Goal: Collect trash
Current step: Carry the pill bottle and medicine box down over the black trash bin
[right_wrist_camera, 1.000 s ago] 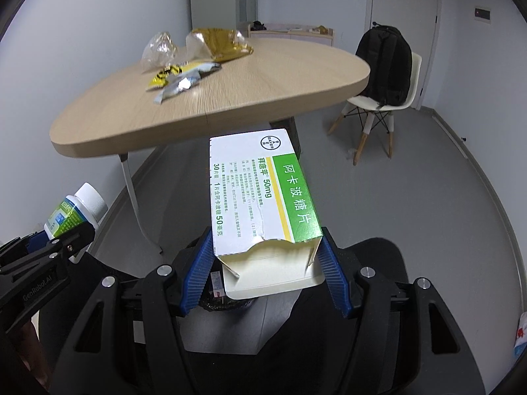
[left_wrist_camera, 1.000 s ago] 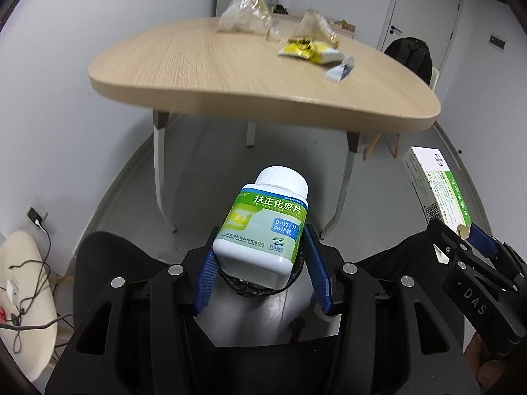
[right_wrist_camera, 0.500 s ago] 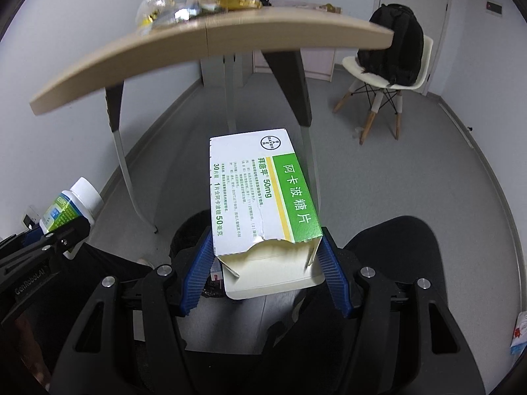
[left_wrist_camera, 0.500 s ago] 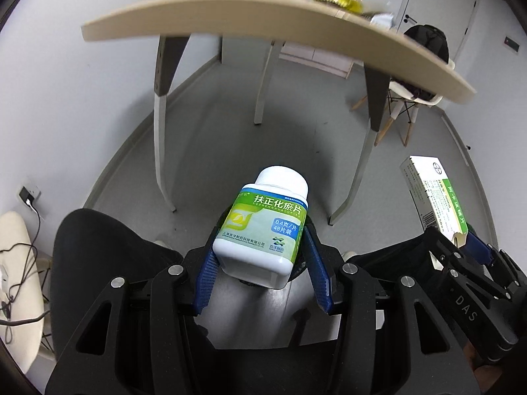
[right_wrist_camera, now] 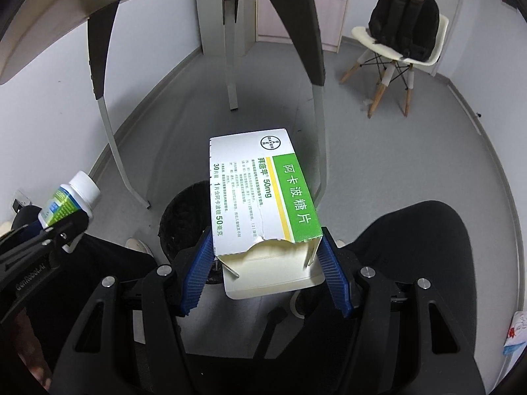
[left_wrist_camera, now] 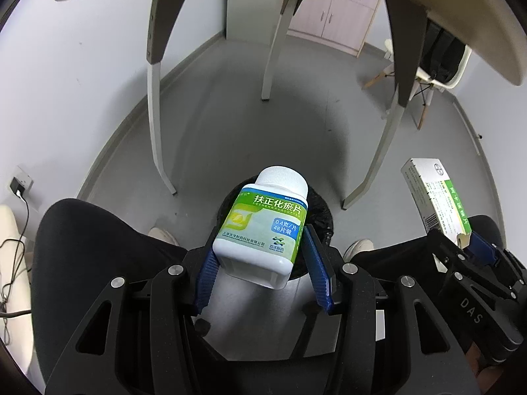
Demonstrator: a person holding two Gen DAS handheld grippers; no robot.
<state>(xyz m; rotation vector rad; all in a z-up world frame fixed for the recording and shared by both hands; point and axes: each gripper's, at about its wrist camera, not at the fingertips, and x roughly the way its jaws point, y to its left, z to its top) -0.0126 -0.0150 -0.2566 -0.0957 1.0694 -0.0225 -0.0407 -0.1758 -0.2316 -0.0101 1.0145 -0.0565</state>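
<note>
My left gripper [left_wrist_camera: 262,256] is shut on a white pill bottle [left_wrist_camera: 263,227] with a green label, held above a black-lined trash bin [left_wrist_camera: 321,212] on the floor. My right gripper [right_wrist_camera: 265,263] is shut on a white and green medicine box [right_wrist_camera: 260,194] with a torn open end, above the same bin [right_wrist_camera: 182,217]. The bottle also shows at the left of the right wrist view [right_wrist_camera: 70,202], and the box at the right of the left wrist view [left_wrist_camera: 434,199]. The bin's inside is mostly hidden behind the held items.
The wooden table [right_wrist_camera: 49,16] is overhead, its legs [left_wrist_camera: 154,98] standing around the bin. The person's black-clad knees [left_wrist_camera: 92,240] flank the bin. A white chair with a black backpack [right_wrist_camera: 405,29] stands at the back right. A cabinet [left_wrist_camera: 332,16] is at the back wall.
Both grippers have dropped below the table edge and tilted down toward the floor. The tabletop trash has left view and the bin has come into view under the held items.
</note>
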